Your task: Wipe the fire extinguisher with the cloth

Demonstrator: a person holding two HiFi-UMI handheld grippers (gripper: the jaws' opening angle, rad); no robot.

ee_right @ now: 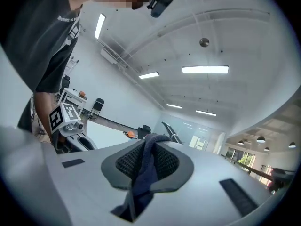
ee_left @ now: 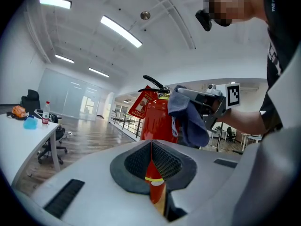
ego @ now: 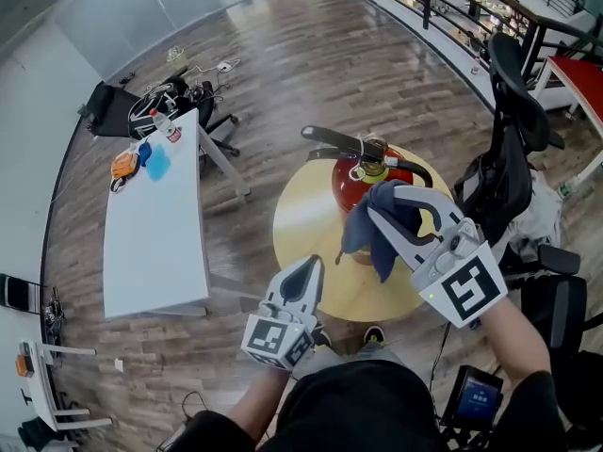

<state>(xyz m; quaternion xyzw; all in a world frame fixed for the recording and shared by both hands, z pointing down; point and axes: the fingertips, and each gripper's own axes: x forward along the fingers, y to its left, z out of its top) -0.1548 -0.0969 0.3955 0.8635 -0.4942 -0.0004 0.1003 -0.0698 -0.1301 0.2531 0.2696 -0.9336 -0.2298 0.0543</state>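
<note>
The fire extinguisher [ego: 350,186] had a glossy red painted body. Against it hung a soft, matt blue cloth [ego: 379,222]. Beneath it, the round table [ego: 301,241] was smooth pale wood; around it, wooden floor planks [ego: 311,73] shone faintly.

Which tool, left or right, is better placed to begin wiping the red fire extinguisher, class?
Right. The right tool is shut on the dark blue cloth, close beside the red fire extinguisher. The left tool is shut, empty, and nearer the person.
</note>
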